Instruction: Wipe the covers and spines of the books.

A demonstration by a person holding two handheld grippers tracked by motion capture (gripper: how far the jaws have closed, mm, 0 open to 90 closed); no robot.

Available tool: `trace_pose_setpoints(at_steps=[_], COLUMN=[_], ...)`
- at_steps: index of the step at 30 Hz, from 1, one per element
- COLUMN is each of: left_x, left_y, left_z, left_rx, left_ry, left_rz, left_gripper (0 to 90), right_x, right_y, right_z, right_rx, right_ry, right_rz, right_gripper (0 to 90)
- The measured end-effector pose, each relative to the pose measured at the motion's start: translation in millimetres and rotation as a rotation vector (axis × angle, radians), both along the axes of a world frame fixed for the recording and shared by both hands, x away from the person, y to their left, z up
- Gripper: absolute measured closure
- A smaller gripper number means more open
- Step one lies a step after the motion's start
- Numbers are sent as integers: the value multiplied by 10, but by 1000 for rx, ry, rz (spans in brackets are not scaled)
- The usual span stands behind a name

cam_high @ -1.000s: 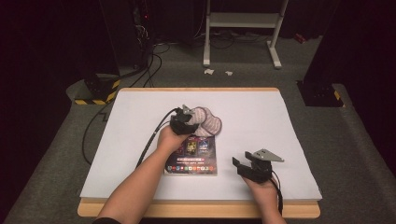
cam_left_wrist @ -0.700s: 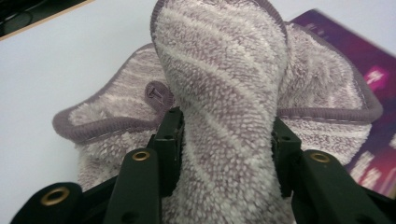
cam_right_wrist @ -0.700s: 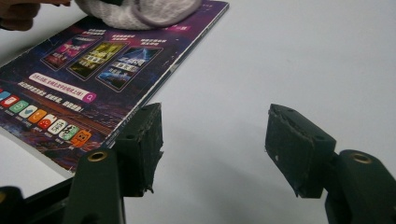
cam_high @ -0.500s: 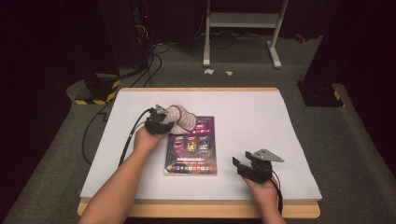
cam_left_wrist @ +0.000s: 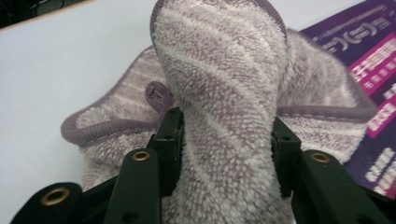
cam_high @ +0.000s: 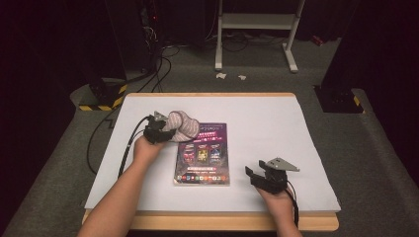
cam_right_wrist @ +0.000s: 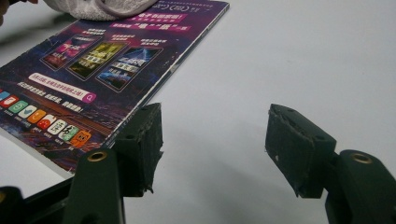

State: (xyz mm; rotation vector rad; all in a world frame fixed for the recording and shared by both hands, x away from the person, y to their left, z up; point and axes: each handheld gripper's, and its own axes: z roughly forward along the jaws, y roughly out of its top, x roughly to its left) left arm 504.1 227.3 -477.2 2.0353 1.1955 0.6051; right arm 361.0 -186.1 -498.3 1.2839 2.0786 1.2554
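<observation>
Dragged leftward since a second ago, the striped towel (cam_left_wrist: 219, 93) now overlaps only the booklet's (cam_high: 202, 153) upper-left corner, clamped in the left gripper (cam_high: 163, 129). Right gripper (cam_right_wrist: 212, 140) gapes empty beside the booklet on the white table (cam_high: 276, 123).

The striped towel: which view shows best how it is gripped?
The left gripper view: the striped towel bulges up between the two black jaws, which press on it from both sides. The high view shows it bunched at the left gripper, overlapping the booklet. The right gripper view catches its edge.
</observation>
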Motion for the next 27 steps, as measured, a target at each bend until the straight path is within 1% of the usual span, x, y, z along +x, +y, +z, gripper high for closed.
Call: trace_pose_setpoints(at_steps=[2,5,6,11,16,18,20,27], left_x=[-25,-51,-56,-104,-211,-264,-318,-459], left_y=[4,37,54,248,482,569,660,906], left_z=[46,107,120,216,289,291,282,147], left_rx=[-8,7,5,15,19,19,6,-16], left_ry=[-15,-27,-28,-47,-60,-62,-64,-17], left_rz=[-5,-10,-7,23,50,61,75,110], left_gripper=[576,576,577,576,576,576,576,575], right_x=[2,1,1,3,4,2,4,0], right_y=[3,2,2,6,17,24,27,57], right_z=[-2,-1,0,-2,-4,-5,-6,-11], right_rx=[-1,-1,0,-2,-5,-5,-7,-13], right_ry=[1,0,0,1,-1,2,3,6], right_rz=[0,0,-1,2,5,4,8,12], right_gripper=[369,369,369,369,370,369,374,373])
